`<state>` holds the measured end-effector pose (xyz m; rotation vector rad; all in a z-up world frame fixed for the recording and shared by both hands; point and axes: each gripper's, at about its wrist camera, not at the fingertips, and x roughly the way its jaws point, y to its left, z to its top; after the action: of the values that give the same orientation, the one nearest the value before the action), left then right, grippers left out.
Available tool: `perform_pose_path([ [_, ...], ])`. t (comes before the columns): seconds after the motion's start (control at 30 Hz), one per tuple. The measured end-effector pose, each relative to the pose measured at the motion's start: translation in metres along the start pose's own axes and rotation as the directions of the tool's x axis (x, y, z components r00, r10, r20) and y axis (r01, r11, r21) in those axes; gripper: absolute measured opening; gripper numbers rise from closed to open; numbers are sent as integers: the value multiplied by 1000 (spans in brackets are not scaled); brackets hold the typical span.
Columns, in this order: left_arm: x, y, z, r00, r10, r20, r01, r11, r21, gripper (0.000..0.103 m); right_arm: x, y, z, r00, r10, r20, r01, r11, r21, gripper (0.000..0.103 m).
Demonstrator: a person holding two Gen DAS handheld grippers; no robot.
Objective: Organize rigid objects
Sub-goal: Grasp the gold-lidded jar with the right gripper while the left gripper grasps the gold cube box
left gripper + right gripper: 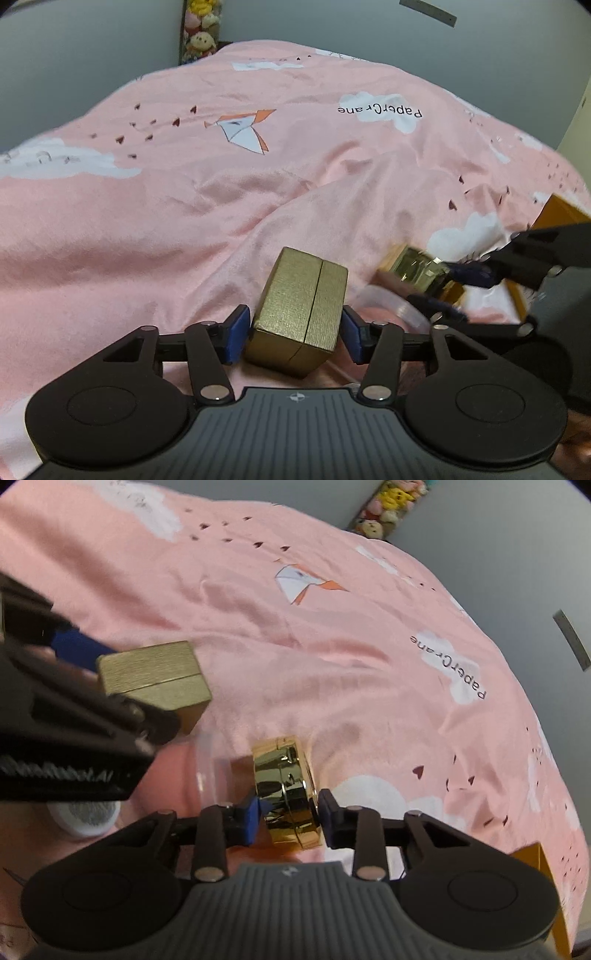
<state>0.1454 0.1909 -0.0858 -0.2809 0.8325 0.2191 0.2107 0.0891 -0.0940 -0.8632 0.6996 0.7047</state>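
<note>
My left gripper [295, 334] is shut on a matte gold box [301, 308] with a seam down its middle, held above the pink bedspread [221, 192]. The box also shows in the right wrist view [155, 677], at the left, with the left gripper's black body around it. My right gripper [286, 814] is shut on a shiny gold round case [286, 790], held on edge. In the left wrist view that case [417, 267] shows blurred at the right, between the right gripper's fingers.
A clear plastic container [393, 302] lies on the bed below the two grippers; it also shows in the right wrist view [210, 771]. An orange box [535, 860] is at the right edge. A white round lid [85, 816] lies at the left. Plush toys [199, 33] stand by the wall.
</note>
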Motion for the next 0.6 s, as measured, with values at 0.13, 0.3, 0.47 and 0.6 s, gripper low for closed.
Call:
perform_pose_path([
  [0.13, -4, -12, -3, 999, 37, 21, -38, 997, 68, 58, -12, -2, -1, 1000, -13, 27, 12, 999, 47, 27],
  [0.3, -18, -11, -3, 997, 32, 70, -33, 999, 21, 57, -34, -11, -1, 998, -16, 68, 9, 994, 110, 27],
  [0.47, -39, -16, 1, 992, 26, 120, -26, 1000, -4, 56, -54, -26, -5, 996, 17, 93, -34, 982, 186, 27],
  [0.6, -59, -27, 8, 986, 21, 163, -19, 1000, -10, 55, -80, -37, -9, 990, 10, 138, -42, 972, 231, 27],
])
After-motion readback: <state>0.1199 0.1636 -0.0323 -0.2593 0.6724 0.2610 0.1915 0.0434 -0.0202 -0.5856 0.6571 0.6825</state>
